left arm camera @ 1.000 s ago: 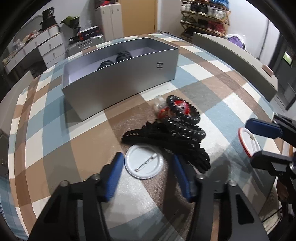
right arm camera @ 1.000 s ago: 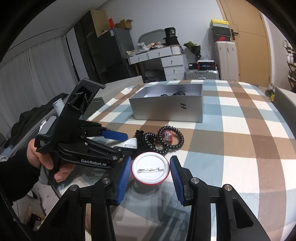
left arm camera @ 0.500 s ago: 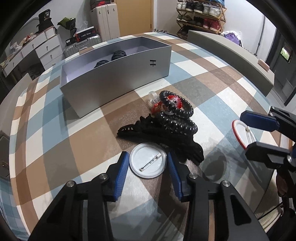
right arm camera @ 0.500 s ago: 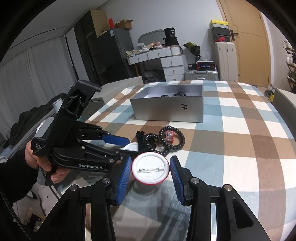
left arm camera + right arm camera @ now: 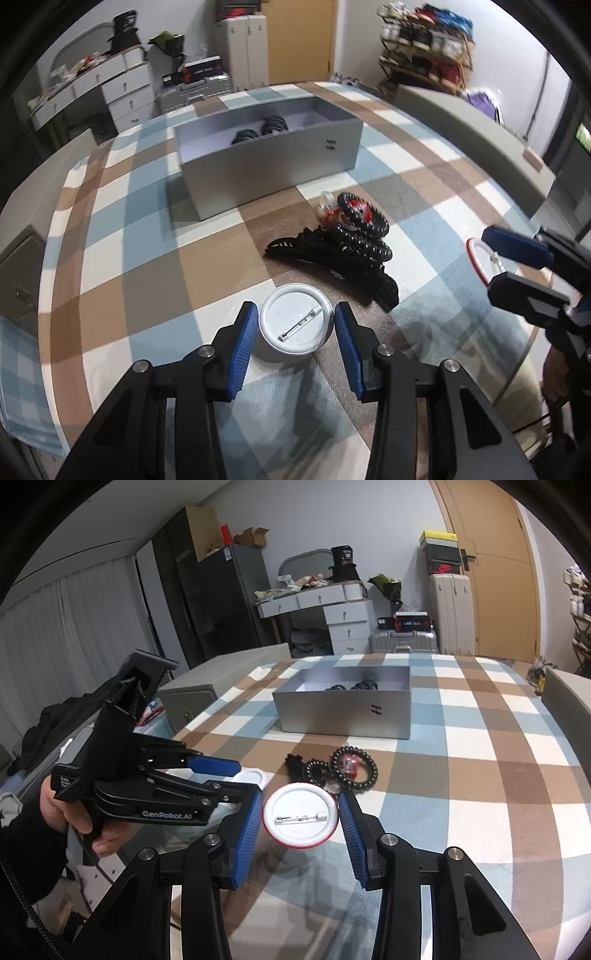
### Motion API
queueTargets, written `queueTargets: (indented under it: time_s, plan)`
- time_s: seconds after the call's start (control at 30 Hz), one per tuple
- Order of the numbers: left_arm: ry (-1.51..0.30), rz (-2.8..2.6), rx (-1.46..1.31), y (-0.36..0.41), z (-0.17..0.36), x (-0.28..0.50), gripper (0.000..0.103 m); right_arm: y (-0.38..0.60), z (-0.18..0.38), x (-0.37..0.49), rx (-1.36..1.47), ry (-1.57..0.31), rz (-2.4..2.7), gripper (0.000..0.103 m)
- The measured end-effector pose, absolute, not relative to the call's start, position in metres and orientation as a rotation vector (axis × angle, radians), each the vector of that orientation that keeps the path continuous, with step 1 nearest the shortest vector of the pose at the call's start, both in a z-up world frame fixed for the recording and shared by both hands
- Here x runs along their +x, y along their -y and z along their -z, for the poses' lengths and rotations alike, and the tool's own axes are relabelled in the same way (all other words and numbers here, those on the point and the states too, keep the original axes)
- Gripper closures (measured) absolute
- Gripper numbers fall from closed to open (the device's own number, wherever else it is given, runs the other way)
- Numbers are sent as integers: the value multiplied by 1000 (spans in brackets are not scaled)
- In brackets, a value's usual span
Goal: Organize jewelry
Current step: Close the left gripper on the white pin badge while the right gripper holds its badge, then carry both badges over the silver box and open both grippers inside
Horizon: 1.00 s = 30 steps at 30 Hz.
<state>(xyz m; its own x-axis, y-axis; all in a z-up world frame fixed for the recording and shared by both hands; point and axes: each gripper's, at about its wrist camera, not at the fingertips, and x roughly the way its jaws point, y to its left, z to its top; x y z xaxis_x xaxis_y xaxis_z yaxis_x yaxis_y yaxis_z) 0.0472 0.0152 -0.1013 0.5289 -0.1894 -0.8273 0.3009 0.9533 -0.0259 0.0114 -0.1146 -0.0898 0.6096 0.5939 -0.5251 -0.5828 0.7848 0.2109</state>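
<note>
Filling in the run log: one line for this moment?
left gripper: shut on white badge | right gripper: shut on red-rimmed badge | grey box: two items inside

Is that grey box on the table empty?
No. The open grey box holds at least two dark coiled hair ties against its pale floor; the near wall hides the rest.

Two round pin badges, one white-rimmed, one red-rimmed, two black coil hair ties on the cloth, one black claw clip, one grey box, two dark items inside it
</note>
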Motion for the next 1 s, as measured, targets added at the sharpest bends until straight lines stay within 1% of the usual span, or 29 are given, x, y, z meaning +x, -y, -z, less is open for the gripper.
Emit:
queueTargets:
  time_s: [0.37, 0.67, 1.0]
  plan:
    - [-903, 285, 62, -23, 73, 42, 66, 103, 70, 13, -32, -570, -702, 61]
    - [-831, 297, 58, -22, 54, 59, 66, 103, 54, 66, 47, -576, -709, 61]
    - [-773, 266, -43, -39, 42, 105, 66, 101, 46, 133, 120, -596, -727, 61]
